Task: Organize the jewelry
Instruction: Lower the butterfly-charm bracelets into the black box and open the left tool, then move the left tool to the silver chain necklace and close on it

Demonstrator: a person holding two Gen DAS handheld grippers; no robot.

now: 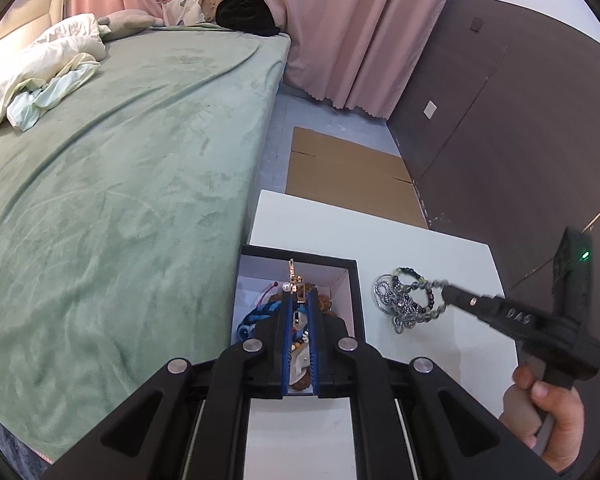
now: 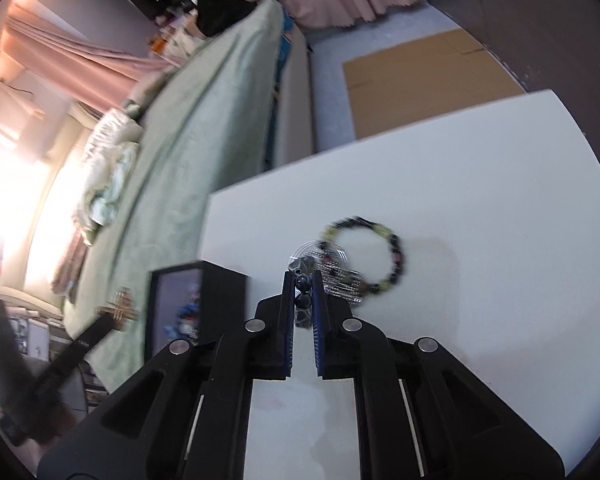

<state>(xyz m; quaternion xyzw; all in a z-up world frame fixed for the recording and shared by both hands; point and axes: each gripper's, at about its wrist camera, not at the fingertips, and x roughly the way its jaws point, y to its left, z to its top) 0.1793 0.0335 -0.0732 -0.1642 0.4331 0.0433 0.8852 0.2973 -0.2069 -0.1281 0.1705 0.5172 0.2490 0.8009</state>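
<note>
Pinching a gold charm (image 1: 296, 282) at their tips, the left gripper (image 1: 299, 300) has its fingers (image 1: 286, 320) pressed nearly together directly above the open black box (image 1: 358, 280), which already holds a blue braided cord (image 1: 256, 316) and other pieces beneath them. The right gripper (image 2: 303, 280) has its fingers (image 2: 288, 300) closed on a dark bead of the beaded bracelet (image 2: 380, 236), whose loop of green and dark beads hangs blurred just above the white counter (image 2: 480, 200), tangled with or lying against a silver chain piece (image 2: 336, 276); whether the chain is lifted too cannot be told. In the left view the bracelet and chain sit just beside the box's right wall, on the counter side. The step in hand looks like gathering loose jewelry from the counter into the box, 1 piece per gripper. Next, the left likely needs only to lower and spread its fingers so the charm drops among the pieces below, while the right must carry the bracelet over the box wall, high enough that the dangling loop clears the rim, then release. A snagged chain may trail along. The green bed (image 1: 120, 180) borders the counter.
</note>
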